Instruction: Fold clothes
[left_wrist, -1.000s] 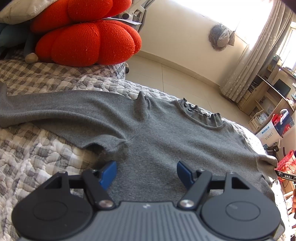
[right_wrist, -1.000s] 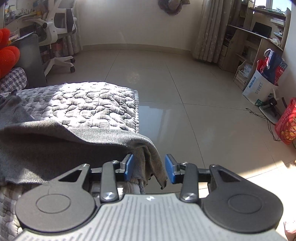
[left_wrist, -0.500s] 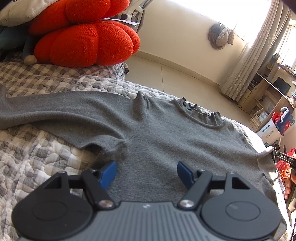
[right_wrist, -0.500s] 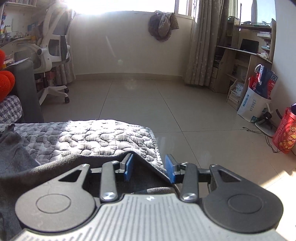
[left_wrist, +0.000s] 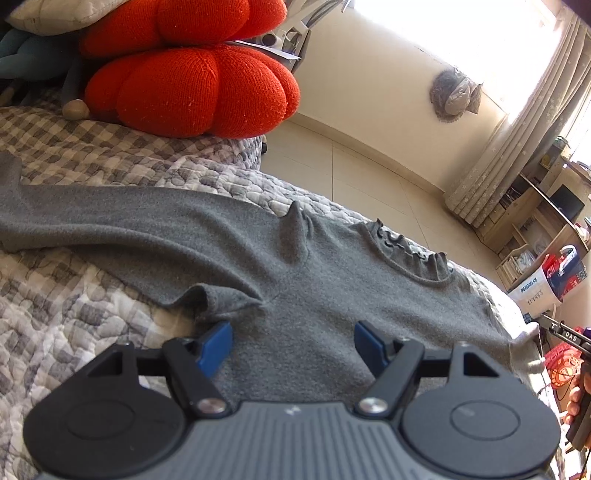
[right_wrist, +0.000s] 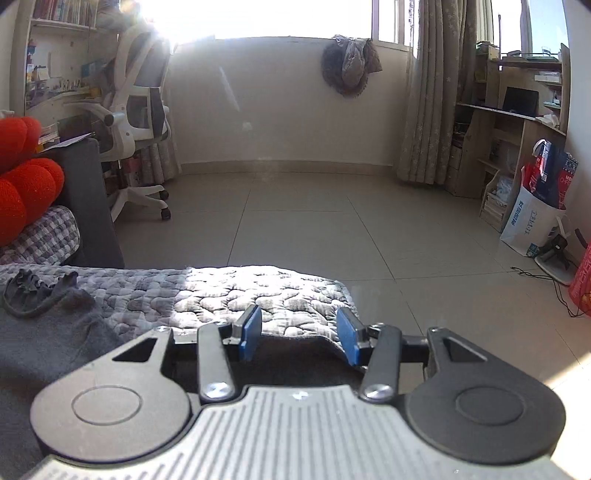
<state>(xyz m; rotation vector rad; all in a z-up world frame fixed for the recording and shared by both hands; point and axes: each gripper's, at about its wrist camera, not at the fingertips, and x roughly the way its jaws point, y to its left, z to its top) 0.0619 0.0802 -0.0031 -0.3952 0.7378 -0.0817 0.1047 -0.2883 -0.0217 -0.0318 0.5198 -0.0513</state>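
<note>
The grey sweater (left_wrist: 332, 295) lies face up and spread flat on the quilted bed cover (left_wrist: 66, 332), collar (left_wrist: 410, 254) toward the far edge, one sleeve (left_wrist: 92, 225) extended left; this layout exposes the edges needed for folding. The left gripper (left_wrist: 291, 341) hovers over the sweater body near the armpit, jaws wide apart, holding nothing. The right gripper (right_wrist: 299, 332) sits at the sweater's right edge, jaws apart with dark cloth below and between them, not clamped. Red cushions (left_wrist: 192, 92) occupy the far left, well apart from the work area.
</note>
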